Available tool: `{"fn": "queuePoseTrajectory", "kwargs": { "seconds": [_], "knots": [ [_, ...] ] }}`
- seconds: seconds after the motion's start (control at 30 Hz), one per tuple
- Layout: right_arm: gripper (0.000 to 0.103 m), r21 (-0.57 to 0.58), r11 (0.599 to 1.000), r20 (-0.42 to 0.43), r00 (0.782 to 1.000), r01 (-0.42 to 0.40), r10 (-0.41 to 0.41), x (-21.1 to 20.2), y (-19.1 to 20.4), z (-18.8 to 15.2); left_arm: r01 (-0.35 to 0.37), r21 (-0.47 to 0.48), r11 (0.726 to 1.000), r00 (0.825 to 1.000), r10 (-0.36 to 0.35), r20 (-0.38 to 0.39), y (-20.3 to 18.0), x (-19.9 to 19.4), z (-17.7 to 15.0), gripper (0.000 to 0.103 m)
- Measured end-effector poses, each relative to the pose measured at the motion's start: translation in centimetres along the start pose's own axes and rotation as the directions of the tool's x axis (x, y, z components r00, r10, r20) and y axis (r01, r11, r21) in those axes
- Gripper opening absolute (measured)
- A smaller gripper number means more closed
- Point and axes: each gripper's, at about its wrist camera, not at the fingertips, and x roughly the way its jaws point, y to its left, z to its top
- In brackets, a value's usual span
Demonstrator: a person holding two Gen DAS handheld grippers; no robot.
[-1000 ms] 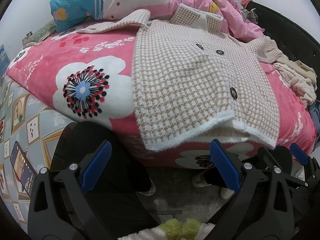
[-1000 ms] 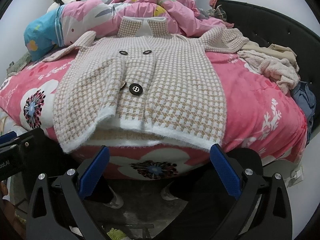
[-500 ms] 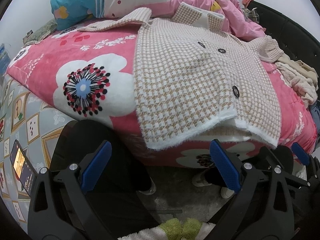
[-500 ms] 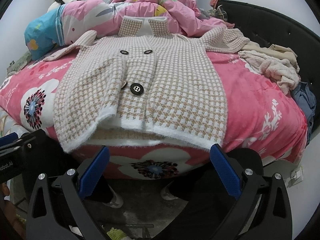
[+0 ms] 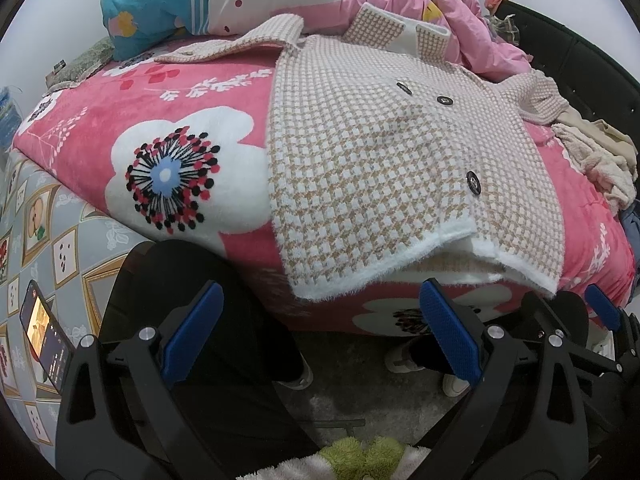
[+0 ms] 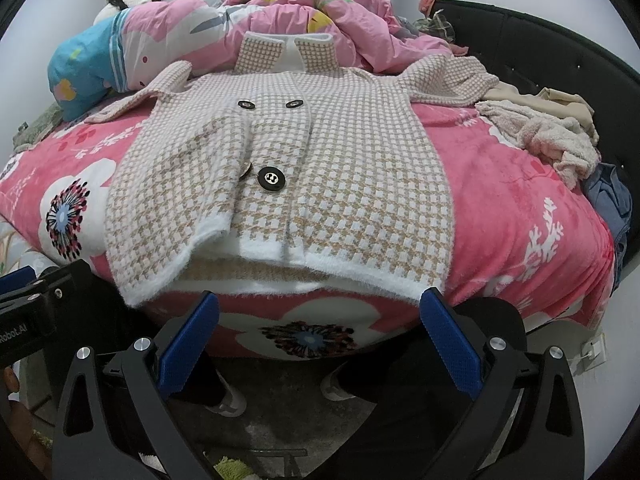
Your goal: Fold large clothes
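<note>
Left tool [image 5: 320,330]: jaws spread wide, nothing between the blue pads, hanging just short of the hem of the coat [image 5: 380,152]. Right tool [image 6: 316,330]: likewise wide open and empty, below the coat hem near its middle.

Coat: checked beige-and-white, laid front-up on the bed [image 6: 520,208], collar at the far end against the pink quilt [image 6: 280,12], hem at the near bed edge and slightly overhanging. Both sleeves are spread out to the coat's sides. The front panels overlap; the hem gapes, showing the lining.

Judgement: fold not yet begun; the step in hand is the first grasp. Best to take both layers at the two hem corners, each tool on its own side, pinching past the fuzzy white trim so the knit does not slip, then lift evenly.

Room: bed surface left of the coat is bare, good for laying a sleeve in. Right of the coat, a heap of clothes [image 6: 548,136] lies near the sleeve; the black bedframe [image 6: 560,52] rises beyond it. The quilt crowds the collar.
</note>
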Motion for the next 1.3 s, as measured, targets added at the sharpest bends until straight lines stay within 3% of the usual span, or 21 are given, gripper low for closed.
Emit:
{"fn": "queuePoseTrajectory", "kwargs": {
  "seconds": [1.3],
  "knots": [
    [0.098,-0.006,1.0,0.022,1.0,-0.001,0.002,-0.45,0.42,0.59,-0.009,-0.009,1.0,1.0,0.009,0.017,0.56,-0.59,0.65,0.095]
  ]
}}
